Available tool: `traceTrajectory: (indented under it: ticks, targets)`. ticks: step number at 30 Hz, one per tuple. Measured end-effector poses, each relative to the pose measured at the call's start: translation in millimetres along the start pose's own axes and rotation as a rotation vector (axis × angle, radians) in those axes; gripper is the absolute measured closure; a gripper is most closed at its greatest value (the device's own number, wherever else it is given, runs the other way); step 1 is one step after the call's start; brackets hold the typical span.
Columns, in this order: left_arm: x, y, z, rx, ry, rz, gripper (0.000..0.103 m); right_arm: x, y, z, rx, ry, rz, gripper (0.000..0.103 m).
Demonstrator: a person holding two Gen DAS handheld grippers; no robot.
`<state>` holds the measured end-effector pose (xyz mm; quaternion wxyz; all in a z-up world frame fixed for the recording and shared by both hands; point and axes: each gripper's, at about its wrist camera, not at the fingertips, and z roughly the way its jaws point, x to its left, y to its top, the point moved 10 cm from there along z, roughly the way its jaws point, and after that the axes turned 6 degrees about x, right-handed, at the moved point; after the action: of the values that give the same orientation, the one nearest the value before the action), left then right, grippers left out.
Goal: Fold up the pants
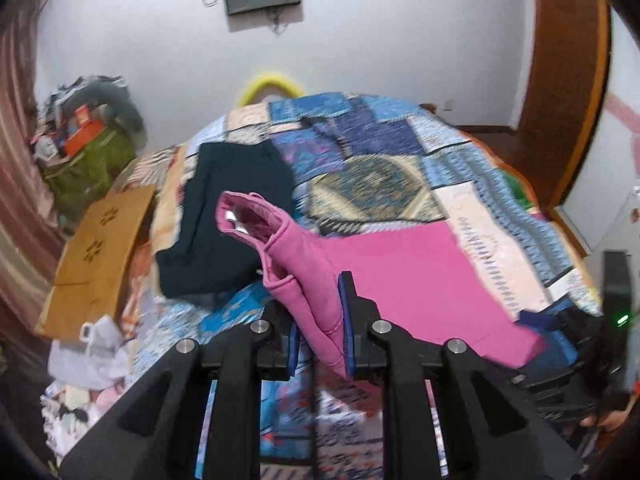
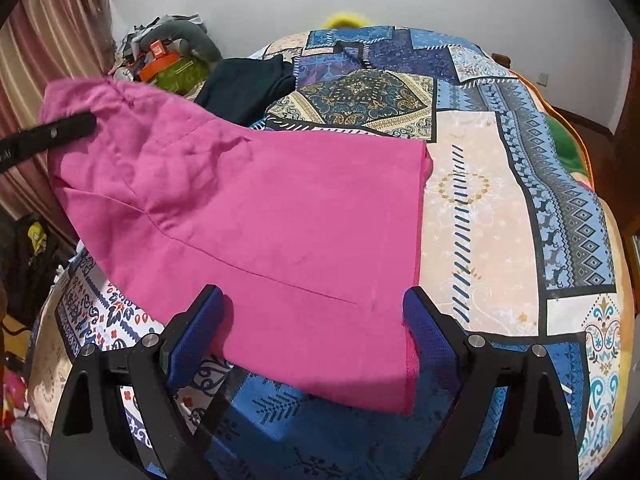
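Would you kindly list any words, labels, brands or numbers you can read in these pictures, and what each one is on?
None can be read.
White tag inside the pink pants waistband: too blurred.
Orange box on the pile by the wall: print too small.
Pale marks on the left tongs: cut off at the frame edge, unreadable.

Matt pink woven cloth pants (image 2: pixel 256 208) lie on a smooth printed patchwork cloth bedspread (image 2: pixel 480 208), beside a dark matt cloth garment (image 1: pixel 228 216), a flat brown cardboard sheet (image 1: pixel 100 248), and matt black plastic grippers with blue textured pads (image 2: pixel 424 332) and shiny metal pins.
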<state>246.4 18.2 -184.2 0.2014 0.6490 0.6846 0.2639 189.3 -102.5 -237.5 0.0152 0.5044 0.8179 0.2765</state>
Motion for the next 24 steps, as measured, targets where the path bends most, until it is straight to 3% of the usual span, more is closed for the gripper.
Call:
traceTrajectory:
  ticks: [7,15,24]
  targets:
    - [-47,26,-2,0.001,-0.149,0.044,0.088,1,-2,-1,0.001,0.001,0.007,0.014]
    - [-91,31,17,0.124,-0.377,-0.005,0.089,-1,-5,0,0.006,0.028,0.039,0.014]
    - [-118,14,50,0.264,-0.455,-0.037,0.089,0,-5,0,0.006,0.037,0.049,0.014]
